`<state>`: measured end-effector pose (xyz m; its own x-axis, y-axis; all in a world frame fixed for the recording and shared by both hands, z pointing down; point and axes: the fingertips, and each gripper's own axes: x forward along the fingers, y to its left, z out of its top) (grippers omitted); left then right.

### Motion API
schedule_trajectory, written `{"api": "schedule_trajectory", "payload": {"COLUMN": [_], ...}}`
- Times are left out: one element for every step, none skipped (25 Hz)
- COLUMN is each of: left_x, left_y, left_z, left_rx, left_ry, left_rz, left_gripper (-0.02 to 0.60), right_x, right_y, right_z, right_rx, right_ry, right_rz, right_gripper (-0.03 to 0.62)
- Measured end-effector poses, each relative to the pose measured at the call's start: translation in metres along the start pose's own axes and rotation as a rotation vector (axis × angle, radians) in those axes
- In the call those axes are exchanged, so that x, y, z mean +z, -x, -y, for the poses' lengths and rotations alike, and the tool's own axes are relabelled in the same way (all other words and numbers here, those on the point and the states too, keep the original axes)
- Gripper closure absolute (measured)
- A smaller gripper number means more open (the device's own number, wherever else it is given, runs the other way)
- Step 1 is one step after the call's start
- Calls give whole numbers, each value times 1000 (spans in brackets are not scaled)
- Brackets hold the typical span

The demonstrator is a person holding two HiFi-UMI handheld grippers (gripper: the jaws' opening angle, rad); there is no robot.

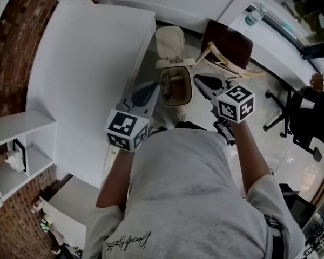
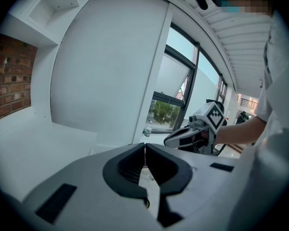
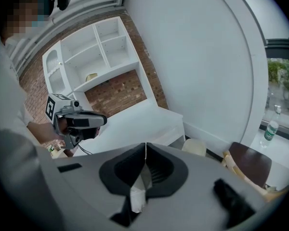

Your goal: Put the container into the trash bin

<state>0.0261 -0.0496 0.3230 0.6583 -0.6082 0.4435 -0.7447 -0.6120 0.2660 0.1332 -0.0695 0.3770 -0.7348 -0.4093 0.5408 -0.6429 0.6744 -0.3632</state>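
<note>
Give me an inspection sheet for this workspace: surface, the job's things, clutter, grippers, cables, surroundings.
Surface: pale glossy floor; a white table to the left.
Job's things: trash bin on the floor, lid up. A pale shape lies inside, too small to identify.
Clutter: a bottle on the window ledge.
Grippers: left gripper and right gripper both shut, nothing between the jaws.
Cables: a thin dark cable hangs below the left gripper.
Surroundings: brown chair, black office chair, white shelves, brick wall.
</note>
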Motion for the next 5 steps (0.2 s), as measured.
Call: {"api": "schedule_trajectory", "payload": {"left_x": [0,0,-1,-2,-3], "left_y": [1,2,3,4,5], "left_z": [0,0,0,0,1], "left_rx": [-1,-1,-1,-1,-1], "left_ry": [-1,-2,-1,0,0], "left_rz": [2,2,0,-2,-4], "left_gripper": [564,563,565,563,563], "right_x": [0,0,-1,-1,-2], "right_y": [-1,-2,-3,-3,-4], "right_z": [-2,-4,-6,-7,-9], "right_rx": [3,6,9,11,13], "right_ry": [1,1,1,0,0], "right_rz": [0,-1,-1,-2,-2], "right_gripper": [563,563,563,563,563]}}
